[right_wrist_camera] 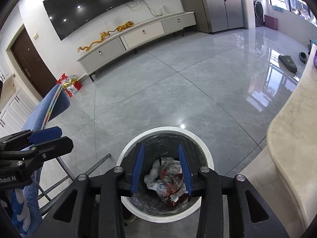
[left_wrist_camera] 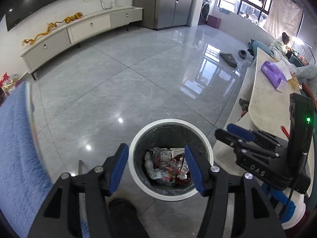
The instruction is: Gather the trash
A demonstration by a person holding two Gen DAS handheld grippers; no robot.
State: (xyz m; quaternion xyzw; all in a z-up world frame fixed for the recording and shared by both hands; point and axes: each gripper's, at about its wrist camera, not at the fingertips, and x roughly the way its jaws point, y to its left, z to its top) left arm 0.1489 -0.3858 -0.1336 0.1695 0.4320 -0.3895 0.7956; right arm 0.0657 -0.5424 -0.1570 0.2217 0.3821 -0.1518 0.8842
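Both grippers, left (left_wrist_camera: 156, 166) and right (right_wrist_camera: 161, 167), hang released and empty over the lined wastebasket (left_wrist_camera: 210, 148), wrappers (right_wrist_camera: 168, 184) apparently dropped inside.

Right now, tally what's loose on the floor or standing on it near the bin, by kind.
White round trash bin with grey liner: 1
Dark grey slippers: 2
Red and white gift bags by the wall: a cluster, count unclear, taken as 1
Total: 4
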